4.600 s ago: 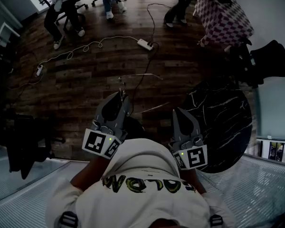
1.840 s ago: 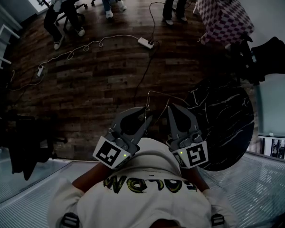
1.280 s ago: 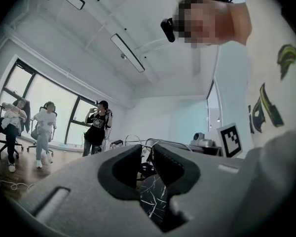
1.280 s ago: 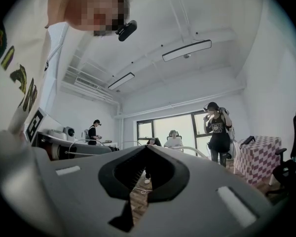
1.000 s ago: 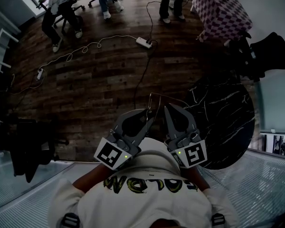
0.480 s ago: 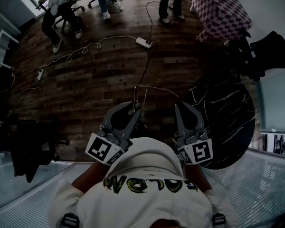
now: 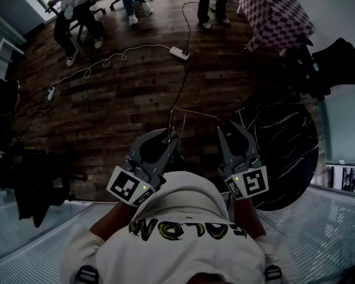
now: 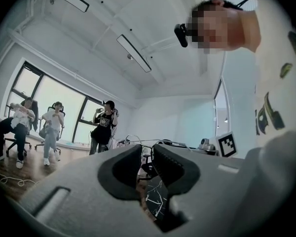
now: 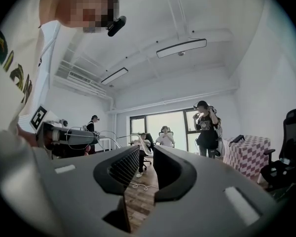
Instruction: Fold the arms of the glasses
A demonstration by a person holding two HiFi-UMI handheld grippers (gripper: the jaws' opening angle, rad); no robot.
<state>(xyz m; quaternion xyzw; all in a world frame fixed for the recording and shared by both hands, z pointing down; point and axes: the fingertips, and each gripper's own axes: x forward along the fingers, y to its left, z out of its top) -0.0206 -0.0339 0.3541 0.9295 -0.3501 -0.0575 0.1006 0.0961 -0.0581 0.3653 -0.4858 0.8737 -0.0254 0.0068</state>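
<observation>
Thin wire-framed glasses (image 7: 176, 114) are held in mid-air over the dark wooden floor (image 7: 106, 99), pinched in the nearly closed left gripper (image 7: 169, 136). The right gripper (image 7: 232, 126) is seen narrowly parted, with one arm's end at its tips.

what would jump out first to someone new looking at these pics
Two grippers are raised before the person's chest: the left hand-held gripper pinches thin wire-frame glasses, with the right hand-held gripper close beside it. Then come the black marbled round table at right and the checkered cloth at top right, over a dark wood floor.
</observation>
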